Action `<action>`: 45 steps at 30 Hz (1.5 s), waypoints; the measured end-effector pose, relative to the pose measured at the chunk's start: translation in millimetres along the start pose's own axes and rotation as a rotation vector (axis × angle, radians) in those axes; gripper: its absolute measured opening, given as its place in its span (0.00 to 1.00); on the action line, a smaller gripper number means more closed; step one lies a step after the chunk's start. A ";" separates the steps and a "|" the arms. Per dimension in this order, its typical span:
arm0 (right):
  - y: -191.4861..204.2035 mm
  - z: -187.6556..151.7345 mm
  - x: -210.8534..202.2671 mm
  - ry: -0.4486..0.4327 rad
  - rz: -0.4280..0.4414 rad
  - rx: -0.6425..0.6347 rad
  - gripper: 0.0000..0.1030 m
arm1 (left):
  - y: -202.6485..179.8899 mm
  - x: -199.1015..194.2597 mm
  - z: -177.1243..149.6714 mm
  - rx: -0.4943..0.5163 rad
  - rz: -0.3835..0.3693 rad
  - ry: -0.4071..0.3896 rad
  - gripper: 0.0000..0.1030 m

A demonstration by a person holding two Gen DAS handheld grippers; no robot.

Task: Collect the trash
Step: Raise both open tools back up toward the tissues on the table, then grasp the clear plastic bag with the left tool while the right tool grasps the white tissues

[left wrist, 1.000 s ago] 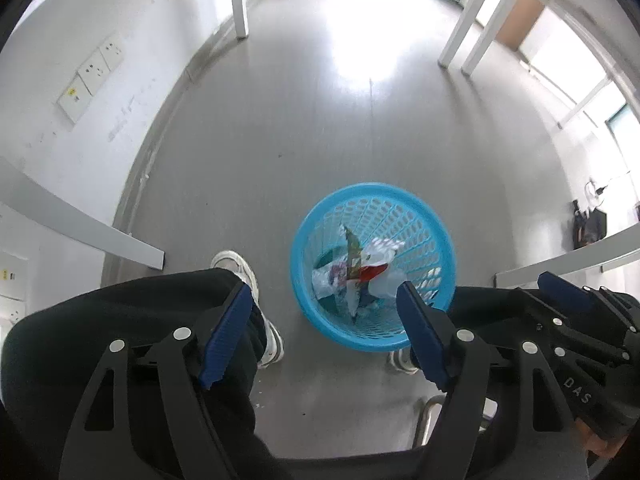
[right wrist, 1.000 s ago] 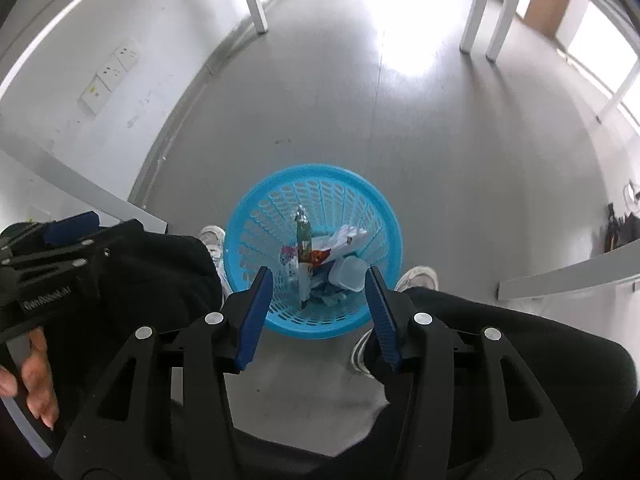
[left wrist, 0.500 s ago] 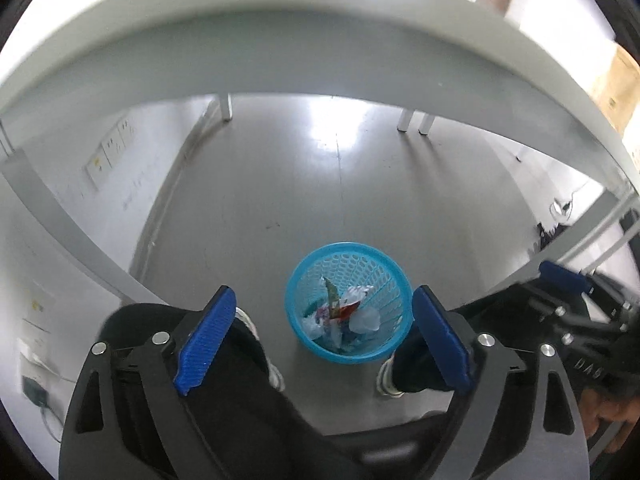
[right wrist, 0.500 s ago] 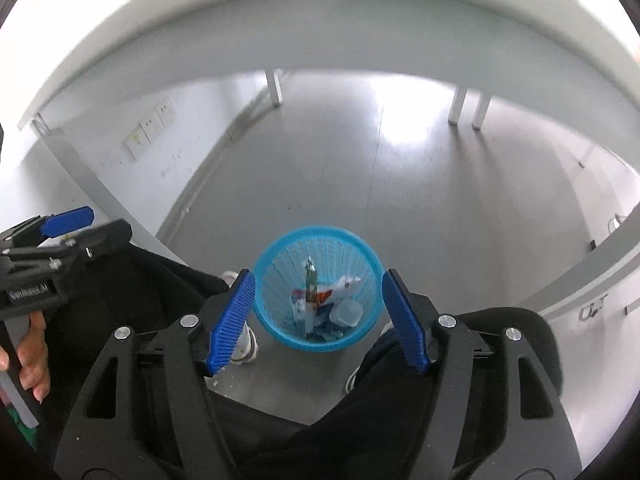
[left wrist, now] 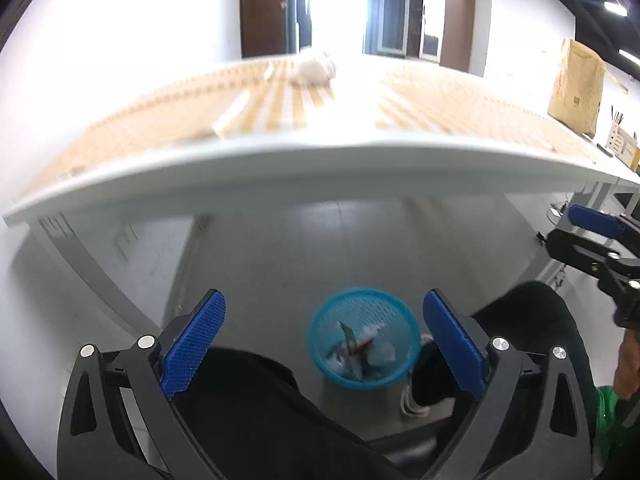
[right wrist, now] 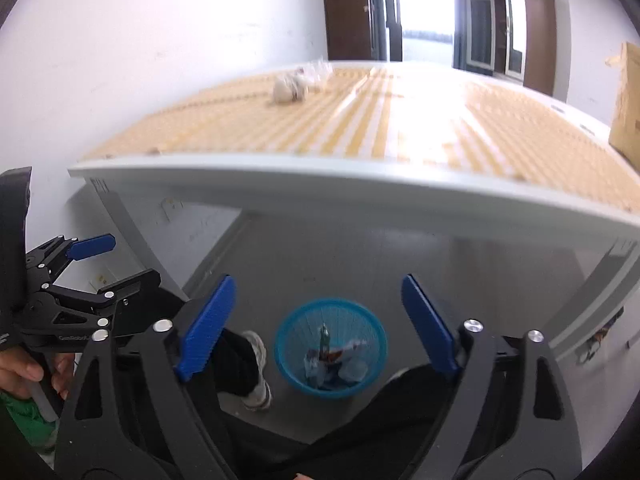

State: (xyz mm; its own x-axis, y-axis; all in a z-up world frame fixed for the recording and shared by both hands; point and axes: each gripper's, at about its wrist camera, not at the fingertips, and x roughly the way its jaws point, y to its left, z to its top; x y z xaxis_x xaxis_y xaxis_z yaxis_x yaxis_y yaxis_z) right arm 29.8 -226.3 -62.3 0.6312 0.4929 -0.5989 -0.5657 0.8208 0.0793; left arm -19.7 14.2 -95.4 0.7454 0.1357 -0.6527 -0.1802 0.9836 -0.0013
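Observation:
A blue mesh basket (left wrist: 402, 322) with wrappers and crumpled trash stands on the floor under the table; it also shows in the right wrist view (right wrist: 296, 330). My left gripper (left wrist: 324, 344) is open and empty, high above the basket. My right gripper (right wrist: 318, 322) is open and empty, also above it. A crumpled white piece of trash (left wrist: 314, 66) lies far back on the table top, seen too in the right wrist view (right wrist: 288, 87), with clear plastic scraps beside it.
The table (left wrist: 320, 160) has a yellow-striped top and a white front edge at my fingers' height. A cardboard box (left wrist: 576, 84) stands at its right end. The person's legs and shoes (right wrist: 256, 368) flank the basket. Doors and a white wall lie behind.
Both grippers have risen from low over the basket to above the table's edge. The table top has come into view. Both stay open and empty.

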 end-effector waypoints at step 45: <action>28.6 217.6 148.2 0.078 0.066 -0.046 0.91 | 108.0 32.0 185.8 -0.197 -0.085 -0.144 0.94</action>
State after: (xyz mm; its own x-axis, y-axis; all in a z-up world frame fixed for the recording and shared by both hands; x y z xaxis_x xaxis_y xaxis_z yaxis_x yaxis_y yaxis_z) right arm 222.6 -66.9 24.7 0.5495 0.5204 -0.6537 -0.6300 0.7720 0.0850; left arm 103.9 146.8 24.3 0.8442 0.0832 -0.5296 -0.2243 0.9521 -0.2080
